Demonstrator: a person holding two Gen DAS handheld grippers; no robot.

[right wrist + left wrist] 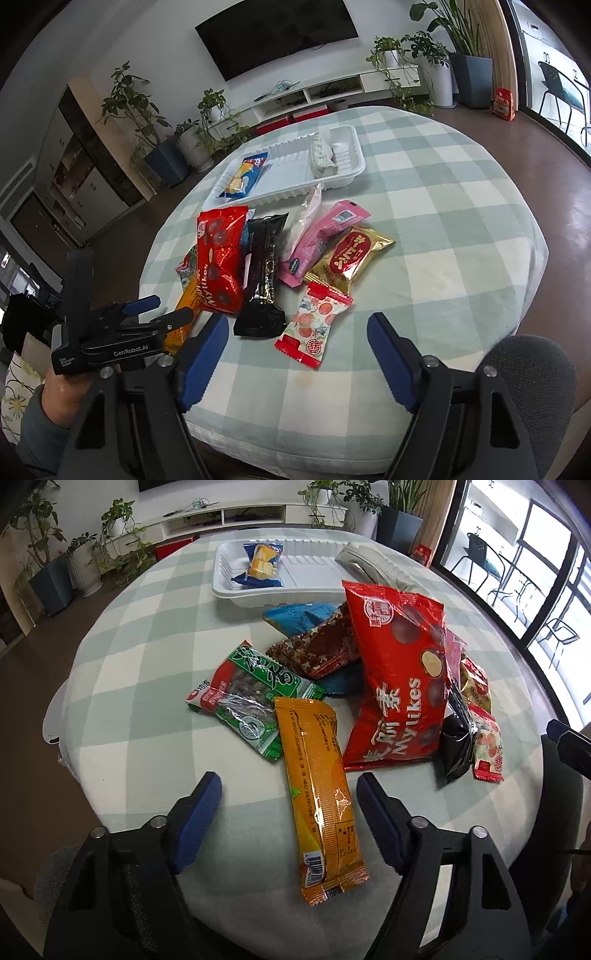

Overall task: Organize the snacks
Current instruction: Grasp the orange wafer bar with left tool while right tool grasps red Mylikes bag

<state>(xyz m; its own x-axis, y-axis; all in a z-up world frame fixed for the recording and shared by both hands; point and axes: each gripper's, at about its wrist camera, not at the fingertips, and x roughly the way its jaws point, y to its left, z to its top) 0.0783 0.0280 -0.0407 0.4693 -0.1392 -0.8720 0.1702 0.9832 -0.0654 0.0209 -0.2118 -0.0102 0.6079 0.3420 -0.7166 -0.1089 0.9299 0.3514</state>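
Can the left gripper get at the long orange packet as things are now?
Probably yes. The left gripper is open, and the orange packet lies flat between its fingers on the table. Nothing covers its near end; only its far end touches the green packet.

home living room, wall tv [277, 35], potted plants [207, 122], low media shelf [332, 92]

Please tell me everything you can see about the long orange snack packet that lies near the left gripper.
The long orange foil snack packet is a narrow, glossy sealed wrapper with crimped ends, small printed text and a barcode near its close end. It lies flat on the green-and-white checked tablecloth, pointing lengthwise between the open left gripper fingers without touching them. Its far end borders the green packet. Nothing grips it.
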